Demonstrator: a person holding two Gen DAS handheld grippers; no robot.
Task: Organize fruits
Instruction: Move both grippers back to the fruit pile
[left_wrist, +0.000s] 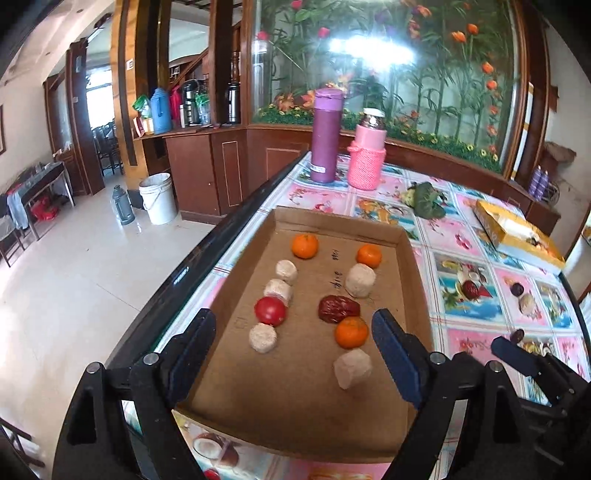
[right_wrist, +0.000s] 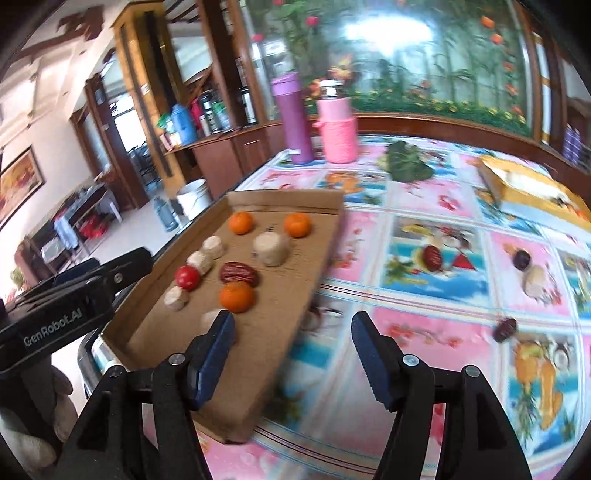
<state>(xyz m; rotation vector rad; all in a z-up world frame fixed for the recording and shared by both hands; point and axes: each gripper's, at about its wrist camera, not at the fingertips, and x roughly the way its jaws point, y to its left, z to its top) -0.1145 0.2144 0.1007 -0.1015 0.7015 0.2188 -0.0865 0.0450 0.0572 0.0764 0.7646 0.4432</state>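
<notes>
A cardboard tray (left_wrist: 295, 413) (right_wrist: 258, 354) lies on the table's left side. In it lie three oranges (left_wrist: 351, 332), a red tomato (left_wrist: 270, 311), a red date (left_wrist: 338, 308) (right_wrist: 239, 273) and several pale round cakes (left_wrist: 352, 368). My left gripper (left_wrist: 293, 354) is open and empty above the tray's near part. My right gripper (right_wrist: 291, 354) is open and empty over the tray's right edge. On the tablecloth to the right lie a red date (right_wrist: 433, 257), a dark fruit (right_wrist: 522, 259), a pale cake (right_wrist: 535, 282) and a dark date (right_wrist: 505, 329).
A purple flask (left_wrist: 325, 136) and a pink-sleeved jar (left_wrist: 367, 155) stand at the table's far end. A green leafy bundle (left_wrist: 424, 199) and a yellow box (left_wrist: 517, 230) lie at the far right. The table's left edge (left_wrist: 207, 251) drops to the floor.
</notes>
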